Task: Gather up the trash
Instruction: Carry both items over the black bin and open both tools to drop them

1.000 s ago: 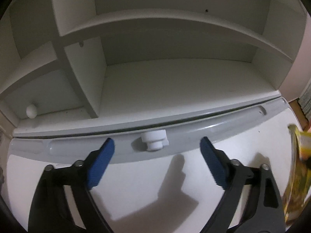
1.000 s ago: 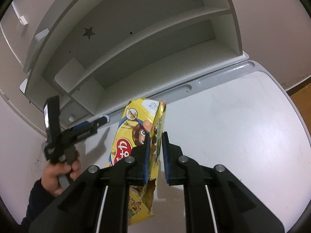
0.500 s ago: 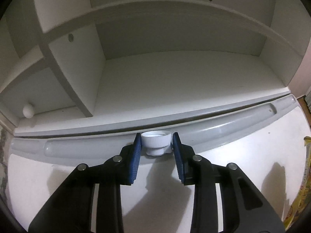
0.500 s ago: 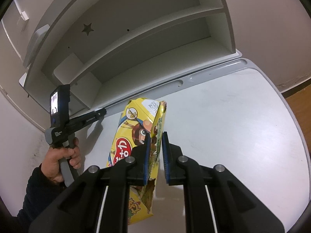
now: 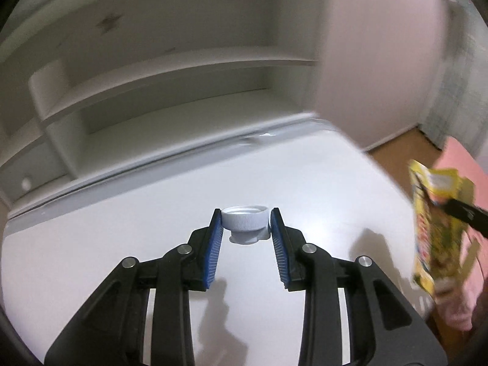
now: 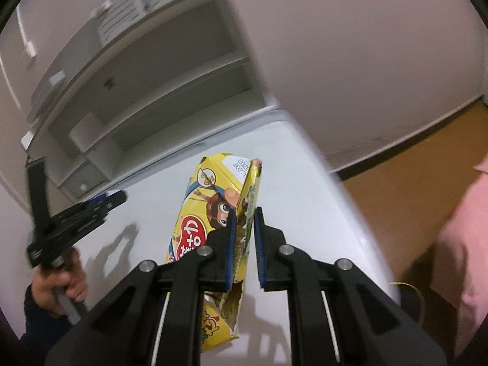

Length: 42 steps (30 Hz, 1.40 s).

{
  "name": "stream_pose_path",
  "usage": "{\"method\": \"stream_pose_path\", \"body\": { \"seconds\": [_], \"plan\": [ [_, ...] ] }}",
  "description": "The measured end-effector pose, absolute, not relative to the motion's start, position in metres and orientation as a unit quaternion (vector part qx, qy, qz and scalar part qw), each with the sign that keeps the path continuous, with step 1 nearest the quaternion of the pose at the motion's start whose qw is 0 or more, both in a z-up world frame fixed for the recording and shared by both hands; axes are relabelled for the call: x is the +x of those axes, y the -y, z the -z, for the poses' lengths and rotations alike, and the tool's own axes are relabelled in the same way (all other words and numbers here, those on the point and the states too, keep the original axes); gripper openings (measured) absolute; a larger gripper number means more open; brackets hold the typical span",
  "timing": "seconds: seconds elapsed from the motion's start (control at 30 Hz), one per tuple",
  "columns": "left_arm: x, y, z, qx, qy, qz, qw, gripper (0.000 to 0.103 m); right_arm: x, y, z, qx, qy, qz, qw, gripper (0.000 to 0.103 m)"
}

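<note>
White shelving [image 5: 189, 70] with open cubbies stands against the back wall, and a white bench [image 5: 152, 213] runs in front of it; both look smeared in the two wrist views. Brown floor [image 6: 396, 164] shows past the bench's right edge, with something pink [image 6: 457, 228] beside it that is too blurred to identify.

On the left side, the left gripper [image 5: 245, 224] points forward and down over the bench. Its blue pads [image 5: 213, 244] press on either side of a white ribbed bottle cap [image 5: 245, 220], which sits at the very tips with a smaller white collar hanging below it. The cap's shadow falls on the bench well beneath it, so the cap is held clear of the surface. In the right wrist view this same tool appears at the left edge, gripped around its handle by a hand [image 6: 61, 283] in a dark sleeve [image 6: 33, 320], its nose angled up and to the right.

On the right, the right gripper [image 6: 245, 231] also tilts down toward the bench, its jaws drawn narrow on the torn top edge of a yellow snack box [image 6: 207, 213]. That box is flattened and ragged, printed with a cartoon figure and red lettering, and it hangs below the pads above the bench. From the left wrist camera the box [image 5: 433, 222] shows at the far right, beyond the bench's edge.
</note>
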<state>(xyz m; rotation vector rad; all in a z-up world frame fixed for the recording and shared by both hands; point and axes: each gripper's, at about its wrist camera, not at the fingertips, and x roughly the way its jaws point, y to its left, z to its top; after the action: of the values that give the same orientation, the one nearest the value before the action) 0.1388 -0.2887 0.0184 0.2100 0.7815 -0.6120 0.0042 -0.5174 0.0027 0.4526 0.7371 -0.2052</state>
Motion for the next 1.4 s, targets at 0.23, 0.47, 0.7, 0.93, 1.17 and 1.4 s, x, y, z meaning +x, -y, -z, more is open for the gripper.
{"method": "stream_pose_path", "body": {
  "seconds": [0.23, 0.47, 0.7, 0.93, 1.17, 1.4],
  "plan": [
    [0.018, 0.374, -0.029, 0.138, -0.328, 0.402, 0.844, 0.031, -0.123, 0.585, 0.004, 0.232, -0.331, 0.210, 0.890, 0.012],
    [-0.083, 0.455, -0.012, 0.181, -0.315, 0.503, 0.784, 0.031, -0.218, 0.627, 0.034, 0.246, -0.331, 0.293, 0.863, 0.012],
    [-0.133, 0.513, 0.032, 0.223, -0.316, 0.555, 0.736, 0.031, -0.271, 0.657, 0.084, 0.274, -0.346, 0.340, 0.831, 0.012],
    [-0.139, 0.551, 0.098, 0.254, -0.336, 0.576, 0.700, 0.031, -0.286, 0.684, 0.151, 0.303, -0.380, 0.361, 0.796, 0.012],
    [-0.110, 0.578, 0.175, 0.260, -0.411, 0.566, 0.666, 0.031, -0.273, 0.702, 0.225, 0.312, -0.432, 0.361, 0.765, 0.012],
    [-0.106, 0.601, 0.210, 0.263, -0.429, 0.562, 0.657, 0.031, -0.258, 0.710, 0.260, 0.318, -0.457, 0.352, 0.753, 0.012]
  ]
}}
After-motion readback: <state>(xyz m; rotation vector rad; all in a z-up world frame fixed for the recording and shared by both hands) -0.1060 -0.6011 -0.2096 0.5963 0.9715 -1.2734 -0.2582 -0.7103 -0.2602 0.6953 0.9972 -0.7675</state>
